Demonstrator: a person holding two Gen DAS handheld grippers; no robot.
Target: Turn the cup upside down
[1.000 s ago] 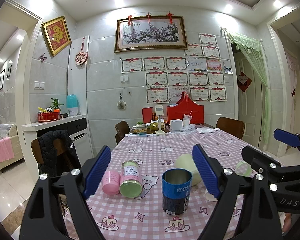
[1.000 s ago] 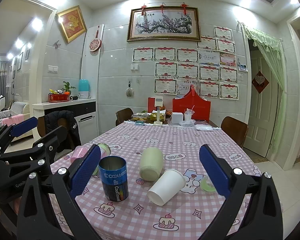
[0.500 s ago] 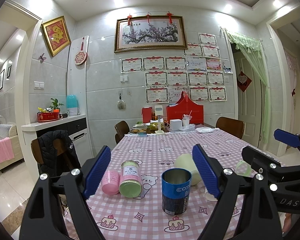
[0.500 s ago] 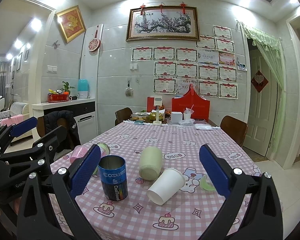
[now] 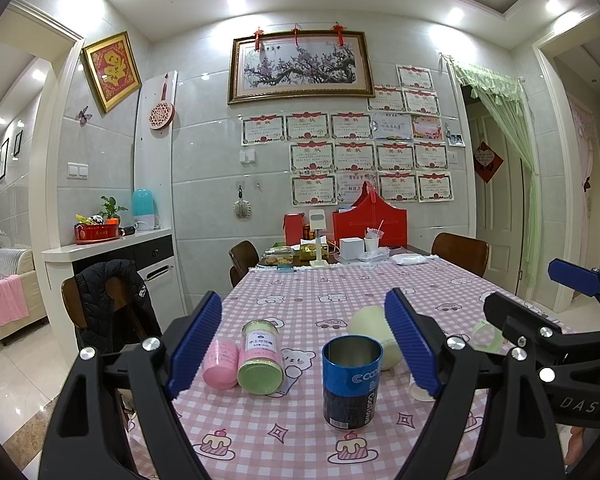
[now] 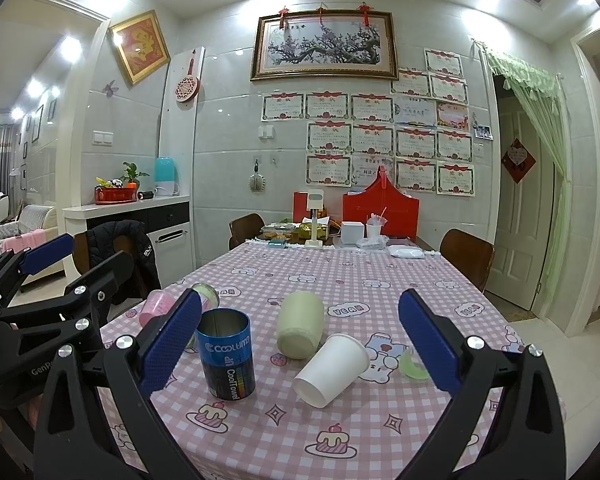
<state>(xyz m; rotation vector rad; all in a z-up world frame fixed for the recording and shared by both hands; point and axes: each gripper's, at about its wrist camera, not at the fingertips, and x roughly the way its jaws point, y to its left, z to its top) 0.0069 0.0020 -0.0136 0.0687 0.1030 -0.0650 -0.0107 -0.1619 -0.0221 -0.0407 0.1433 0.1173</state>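
Note:
A white paper cup (image 6: 332, 370) lies on its side on the pink checked tablecloth (image 6: 340, 280); in the left wrist view only a sliver (image 5: 418, 391) shows behind my finger. A blue open-topped tin can (image 6: 226, 354) (image 5: 352, 380) stands upright. A pale green cup (image 6: 300, 330) (image 5: 374, 334) lies on its side. My right gripper (image 6: 300, 348) is open and empty, held short of the white cup. My left gripper (image 5: 306, 344) is open and empty, before the blue can.
A green-lidded jar (image 5: 260, 356) and a pink cup (image 5: 220, 364) lie on their sides at the left. A small green cup (image 6: 412, 366) lies at the right. Boxes and food crowd the table's far end (image 6: 356, 228). Chairs (image 6: 466, 256) stand around it.

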